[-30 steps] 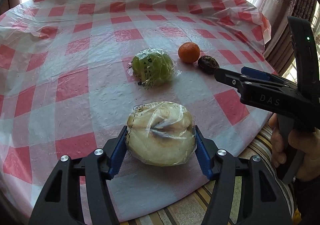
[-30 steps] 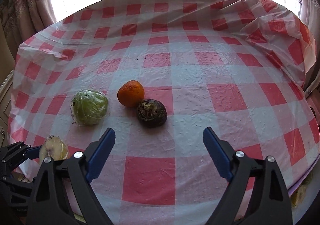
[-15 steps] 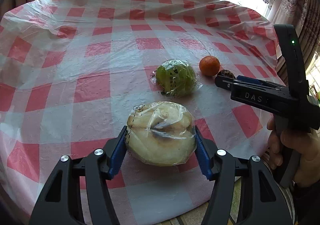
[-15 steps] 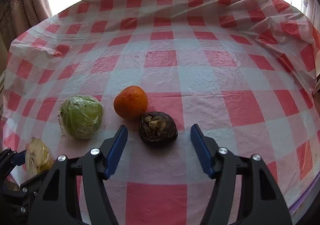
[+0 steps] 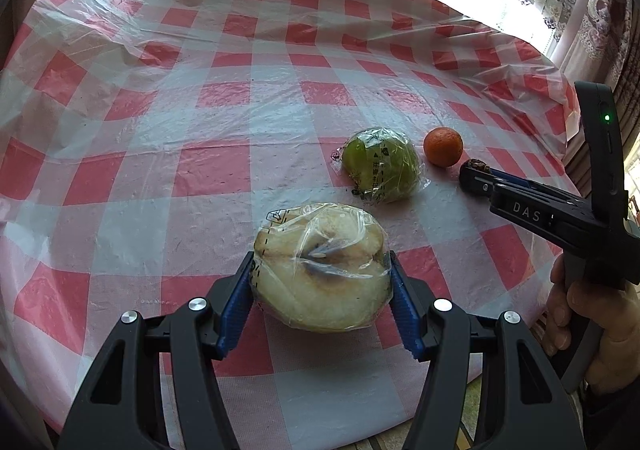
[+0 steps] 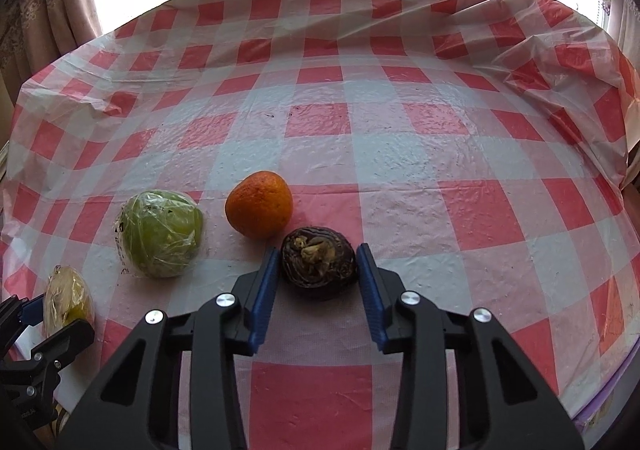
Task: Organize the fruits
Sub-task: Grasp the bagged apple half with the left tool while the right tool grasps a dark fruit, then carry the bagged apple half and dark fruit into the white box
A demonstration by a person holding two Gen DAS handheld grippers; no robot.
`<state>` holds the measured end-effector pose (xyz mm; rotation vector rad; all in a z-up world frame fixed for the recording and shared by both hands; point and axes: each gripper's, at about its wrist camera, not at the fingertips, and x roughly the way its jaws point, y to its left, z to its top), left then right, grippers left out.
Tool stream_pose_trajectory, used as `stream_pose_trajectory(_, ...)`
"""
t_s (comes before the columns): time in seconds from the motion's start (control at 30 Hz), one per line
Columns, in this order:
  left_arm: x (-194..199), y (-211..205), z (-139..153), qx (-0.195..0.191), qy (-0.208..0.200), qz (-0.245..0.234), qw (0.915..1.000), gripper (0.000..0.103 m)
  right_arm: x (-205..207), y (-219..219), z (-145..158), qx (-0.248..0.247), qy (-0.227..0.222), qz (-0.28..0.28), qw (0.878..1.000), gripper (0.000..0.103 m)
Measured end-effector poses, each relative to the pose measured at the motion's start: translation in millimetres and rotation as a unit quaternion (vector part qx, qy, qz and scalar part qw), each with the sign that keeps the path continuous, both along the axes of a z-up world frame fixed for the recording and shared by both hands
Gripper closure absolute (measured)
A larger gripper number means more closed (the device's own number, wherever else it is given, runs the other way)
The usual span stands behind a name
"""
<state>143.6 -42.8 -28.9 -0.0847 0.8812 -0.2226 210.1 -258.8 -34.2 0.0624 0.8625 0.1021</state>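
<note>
Cling-film slick, the wrapped pale fruit [image 5: 322, 266] sits clamped across its widest part in the left gripper [image 5: 322, 292]; at its 1 o'clock, the right gripper [image 6: 318, 282] brackets a dark wrinkled fruit [image 6: 319, 262], contact unclear, likely soft.

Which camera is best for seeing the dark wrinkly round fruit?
The right wrist view. There the dark brown wrinkled round fruit sits large and whole between the blue pads of the right gripper, beside the orange. In the left wrist view only a small dark sliver peeks out behind the right gripper's tip.
</note>
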Motion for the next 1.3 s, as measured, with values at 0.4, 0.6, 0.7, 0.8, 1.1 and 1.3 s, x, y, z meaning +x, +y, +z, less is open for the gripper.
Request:
stream_pose_trajectory(0.4,-7.6,-0.3,2.1,0.009,-0.008,0.008,0.9999,0.043,-22.7,-3.9,3.0,0.005,0.004,0.008,1.0,0.065)
stream_pose_trajectory(0.6,-13.9,-1.1,5.3,0.019,-0.016,0.014,0.9996,0.043,-39.4,-6.6,8.3,0.008,-0.001,0.01,1.0,0.065)
stream_pose_trajectory(0.7,-17.7,-2.1,7.9,0.025,-0.023,0.017,0.9993,0.043,-48.2,-8.6,11.6,0.011,-0.004,0.011,1.0,0.065)
stream_pose_trajectory(0.8,-21.7,-3.1,11.3,0.033,-0.03,0.02,0.9988,0.043,-58.2,-10.6,14.8,0.015,-0.007,0.011,1.0,0.065)
stream_pose_trajectory(1.1,-34.0,-12.5,23.5,0.06,-0.052,0.019,0.9967,0.043,-85.0,-20.2,21.3,0.031,-0.012,0.01,0.999,0.065)
stream_pose_trajectory(1.3,-40.2,-21.9,32.8,0.073,-0.062,0.013,0.9953,0.043,-99.8,-28.3,24.5,0.039,-0.016,0.008,0.999,0.065)
